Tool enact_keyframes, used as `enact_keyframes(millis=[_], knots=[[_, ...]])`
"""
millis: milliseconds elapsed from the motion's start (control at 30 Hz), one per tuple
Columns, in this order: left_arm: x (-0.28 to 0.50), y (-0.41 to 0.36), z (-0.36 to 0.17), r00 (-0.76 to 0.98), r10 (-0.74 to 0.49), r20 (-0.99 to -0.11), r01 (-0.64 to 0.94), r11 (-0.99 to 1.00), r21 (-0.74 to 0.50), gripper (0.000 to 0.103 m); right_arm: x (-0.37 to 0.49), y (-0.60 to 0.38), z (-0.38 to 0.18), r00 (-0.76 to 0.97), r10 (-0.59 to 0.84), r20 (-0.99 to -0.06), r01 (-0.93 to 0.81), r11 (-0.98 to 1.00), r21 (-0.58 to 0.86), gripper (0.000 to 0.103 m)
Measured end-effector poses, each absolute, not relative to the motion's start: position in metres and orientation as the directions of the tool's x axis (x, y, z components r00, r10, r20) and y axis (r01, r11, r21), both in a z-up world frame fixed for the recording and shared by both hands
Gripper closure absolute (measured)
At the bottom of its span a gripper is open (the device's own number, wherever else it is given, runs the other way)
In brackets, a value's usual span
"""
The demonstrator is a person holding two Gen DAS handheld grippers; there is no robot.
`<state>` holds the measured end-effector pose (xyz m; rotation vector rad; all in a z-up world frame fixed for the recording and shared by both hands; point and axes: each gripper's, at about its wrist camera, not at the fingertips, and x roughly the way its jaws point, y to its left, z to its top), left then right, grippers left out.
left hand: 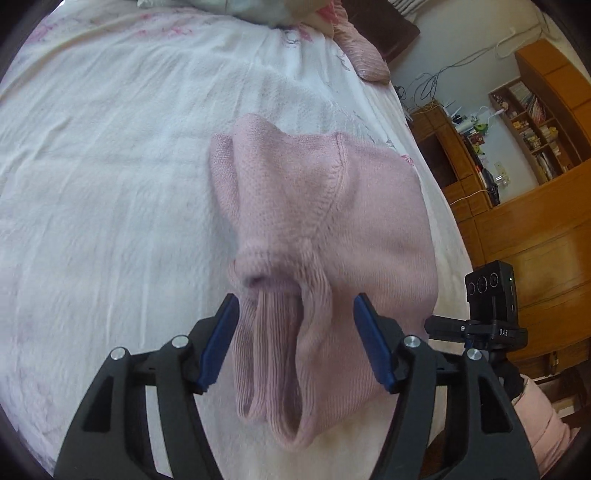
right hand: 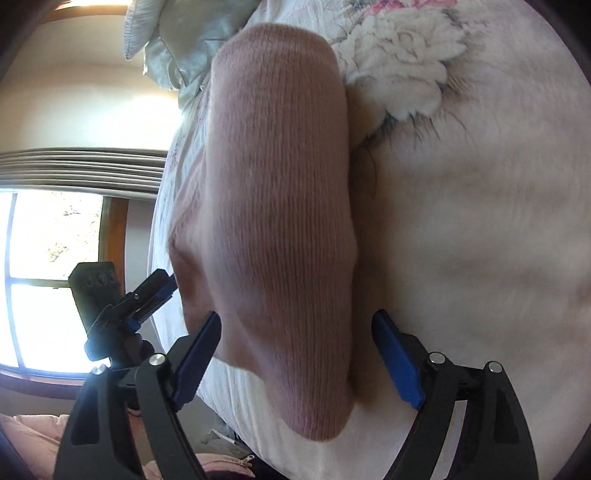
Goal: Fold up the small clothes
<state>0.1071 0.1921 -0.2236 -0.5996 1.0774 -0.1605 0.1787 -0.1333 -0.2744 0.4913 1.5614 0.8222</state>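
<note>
A small pink knitted garment (left hand: pixel 314 206) lies bunched on the white bed sheet (left hand: pixel 110 184). Its ribbed cuff end (left hand: pixel 273 362) runs toward the camera, between the blue pads (left hand: pixel 218 343) of my left gripper (left hand: pixel 295 301). That gripper is open and its pads do not press the cloth. In the right wrist view the same pink knit (right hand: pixel 277 184) stretches away between the wide-open fingers of my right gripper (right hand: pixel 297 317). Its near end (right hand: pixel 317 417) rests on the sheet (right hand: pixel 480 221), with both blue pads (right hand: pixel 399 365) clear of it.
Pillows (left hand: pixel 258 11) and a pink cushion (left hand: pixel 365 59) lie at the head of the bed. The bed's edge runs close to the garment, with wooden shelves (left hand: pixel 535 122) beyond it. The other gripper's black camera body (left hand: pixel 489 295) shows there. A bright window (right hand: pixel 48 277) lies past that edge.
</note>
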Motion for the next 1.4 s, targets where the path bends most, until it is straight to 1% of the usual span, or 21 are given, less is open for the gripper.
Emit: enact_keyframes(millis=[100,133,167,200,267,367,467,533,600,700,733,767,833,900,933,967,1067,1133,1200,1300,1400], knots=[[0.085,0.176,-0.229,0.462,-0.372,-0.805,-0.152,0.861,-0.485,0.037,0.156,-0.137,-0.288,-0.187,0.732,-0.655,-0.101,0.649,0.754,0.021],[0.08,0.172,-0.234,0.451,-0.35,-0.821,-0.157,0.874,-0.459,0.037,0.153,-0.136,-0.292,-0.184,0.74,-0.646,-0.082,0.644,0.761,0.026],[0.074,0.172,-0.242,0.438,-0.331,-0.836,-0.166,0.884,-0.438,0.038,0.15,-0.138,-0.295,-0.177,0.757,-0.628,-0.058,0.629,0.775,0.04],[0.073,0.171,-0.248,0.426,-0.311,-0.85,-0.181,0.891,-0.417,0.039,0.149,-0.137,-0.296,-0.167,0.777,-0.607,-0.032,0.611,0.791,0.047],[0.069,0.174,-0.258,0.405,-0.273,-0.873,-0.217,0.898,-0.382,0.041,0.147,-0.145,-0.292,-0.139,0.777,-0.614,-0.031,0.616,0.787,0.063],[0.07,0.183,-0.27,0.38,-0.259,-0.888,-0.252,0.895,-0.368,0.039,0.148,-0.149,-0.286,-0.123,0.745,-0.656,-0.064,0.654,0.754,0.07],[0.073,0.185,-0.278,0.365,-0.257,-0.895,-0.249,0.899,-0.36,0.036,0.146,-0.136,-0.284,-0.126,0.689,-0.713,-0.09,0.708,0.7,0.07],[0.074,0.188,-0.283,0.363,-0.26,-0.895,-0.259,0.894,-0.365,0.035,0.143,-0.135,-0.286,-0.125,0.681,-0.721,-0.071,0.719,0.691,0.07],[0.074,0.189,-0.282,0.36,-0.26,-0.896,-0.267,0.892,-0.365,0.035,0.138,-0.138,-0.287,-0.119,0.678,-0.725,-0.056,0.724,0.687,0.069],[0.071,0.189,-0.273,0.352,-0.249,-0.902,-0.274,0.894,-0.354,0.034,0.133,-0.132,-0.275,-0.103,0.647,-0.756,-0.092,0.75,0.655,0.059],[0.07,0.19,-0.268,0.35,-0.245,-0.904,-0.278,0.894,-0.35,0.035,0.131,-0.13,-0.268,-0.092,0.625,-0.775,-0.113,0.767,0.632,0.053],[0.067,0.19,-0.262,0.351,-0.24,-0.905,-0.281,0.895,-0.346,0.035,0.13,-0.128,-0.261,-0.079,0.603,-0.794,-0.129,0.784,0.608,0.042],[0.061,0.19,-0.248,0.35,-0.229,-0.908,-0.289,0.896,-0.337,0.034,0.123,-0.13,-0.24,-0.037,0.573,-0.819,-0.168,0.804,0.57,0.031],[0.053,0.188,-0.234,0.347,-0.212,-0.914,-0.301,0.898,-0.322,0.033,0.116,-0.129,-0.22,0.007,0.529,-0.849,-0.205,0.831,0.517,0.027],[0.049,0.188,-0.226,0.349,-0.199,-0.916,-0.307,0.899,-0.312,0.031,0.113,-0.128,-0.212,0.027,0.49,-0.871,-0.223,0.853,0.473,0.022],[0.044,0.189,-0.219,0.356,-0.191,-0.915,-0.31,0.899,-0.308,0.031,0.107,-0.125,-0.203,0.052,0.458,-0.888,-0.244,0.868,0.433,0.019],[0.029,0.187,-0.196,0.384,-0.162,-0.909,-0.315,0.902,-0.294,0.028,0.093,-0.111,-0.184,0.099,0.396,-0.913,-0.285,0.89,0.355,0.015],[0.021,0.182,-0.181,0.393,-0.133,-0.91,-0.316,0.91,-0.269,0.027,0.085,-0.112,-0.174,0.129,0.315,-0.94,-0.294,0.918,0.267,0.012],[0.014,0.175,-0.166,0.396,-0.105,-0.912,-0.319,0.916,-0.243,0.026,0.077,-0.103,-0.164,0.161,0.255,-0.953,-0.303,0.932,0.198,0.012],[0.006,0.163,-0.146,0.409,-0.071,-0.91,-0.313,0.925,-0.213,0.025,0.063,-0.108,-0.155,0.192,0.261,-0.946,-0.318,0.929,0.191,0.012],[-0.002,0.154,-0.126,0.426,-0.034,-0.904,-0.309,0.934,-0.181,0.021,0.05,-0.105,-0.138,0.227,0.24,-0.944,-0.319,0.934,0.161,0.011]])
